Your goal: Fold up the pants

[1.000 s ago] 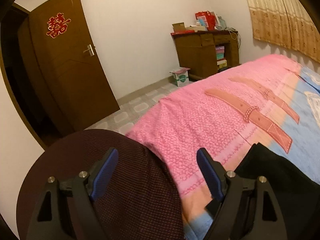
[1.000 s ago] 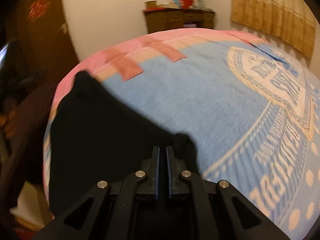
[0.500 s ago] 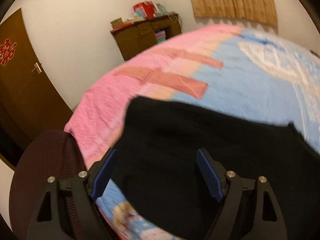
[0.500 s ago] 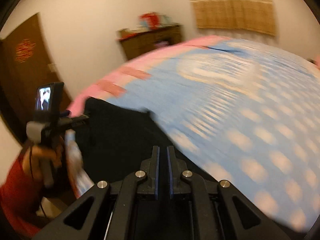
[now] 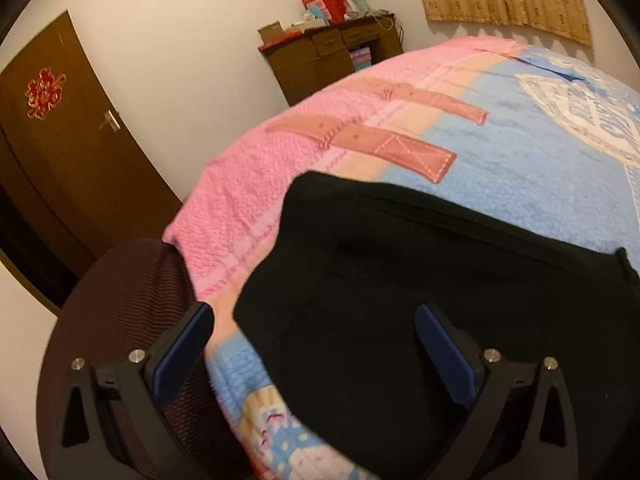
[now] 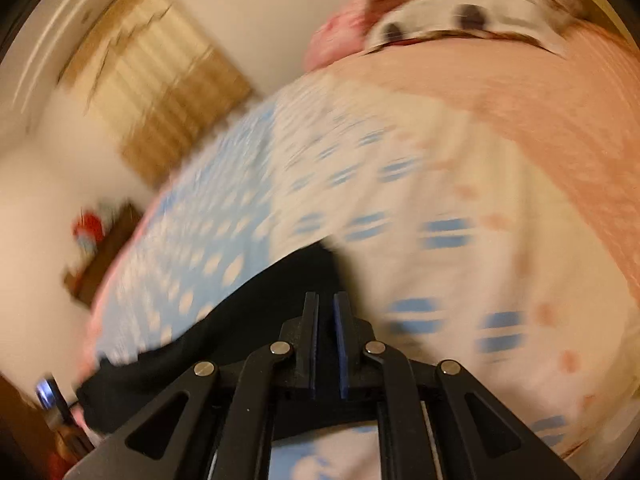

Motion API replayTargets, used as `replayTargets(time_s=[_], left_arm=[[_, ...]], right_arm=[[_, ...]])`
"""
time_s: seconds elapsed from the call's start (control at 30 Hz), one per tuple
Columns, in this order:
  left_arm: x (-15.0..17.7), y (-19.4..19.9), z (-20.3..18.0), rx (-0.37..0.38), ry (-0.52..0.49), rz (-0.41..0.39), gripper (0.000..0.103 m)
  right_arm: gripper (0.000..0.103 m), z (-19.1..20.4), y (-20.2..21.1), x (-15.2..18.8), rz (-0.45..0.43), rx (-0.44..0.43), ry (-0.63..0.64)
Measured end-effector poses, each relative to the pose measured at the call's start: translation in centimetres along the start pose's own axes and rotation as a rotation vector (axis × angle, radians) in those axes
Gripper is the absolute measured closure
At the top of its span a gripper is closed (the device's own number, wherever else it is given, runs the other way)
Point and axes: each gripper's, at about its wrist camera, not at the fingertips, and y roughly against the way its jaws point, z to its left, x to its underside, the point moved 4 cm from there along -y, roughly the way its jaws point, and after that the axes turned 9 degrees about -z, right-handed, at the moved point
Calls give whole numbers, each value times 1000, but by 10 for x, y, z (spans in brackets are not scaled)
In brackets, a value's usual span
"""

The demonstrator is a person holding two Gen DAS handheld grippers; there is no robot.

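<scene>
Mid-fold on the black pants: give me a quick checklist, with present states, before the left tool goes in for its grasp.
1. Black fabric pants lie on the blue and pink bedspread: ok.
2. Left tool jaws opening, nothing pinched: ok.
3. Pants below the left tool: ok.
4. Right tool shut: ok.
5. Right tool gripping pants fabric: cannot tell, view blurred.
6. Dark red mesh chair back clear of the pants: ok.
</scene>
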Motion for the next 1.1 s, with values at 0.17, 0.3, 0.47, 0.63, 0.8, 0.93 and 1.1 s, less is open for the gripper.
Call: replayTargets(time_s=[0.17, 0.3, 0.47, 0.63, 0.8, 0.93, 1.1], left_arm=[[5, 23, -12, 5, -46, -29, 0], [10, 31, -26, -7, -86, -34, 0], [16, 32, -38, 5, -100, -12, 0], [19, 33, -44, -2, -108, -4, 0], [21, 27, -40, -6, -90, 15, 0], [22, 25, -39, -5, -75, 20, 0], [22, 26, -41, -16, -86, 13, 0]], right_arm=[[95, -13, -13, 4, 50, 49, 183], [95, 2, -19, 7, 65, -74, 220], [95, 14, -13, 15, 95, -224, 151], [95, 28, -27, 28, 142, -225, 216], [95, 21, -21, 25, 126, -193, 254], [95, 1, -15, 14, 87, -84, 256], [94, -14, -17, 15, 121, -112, 189]])
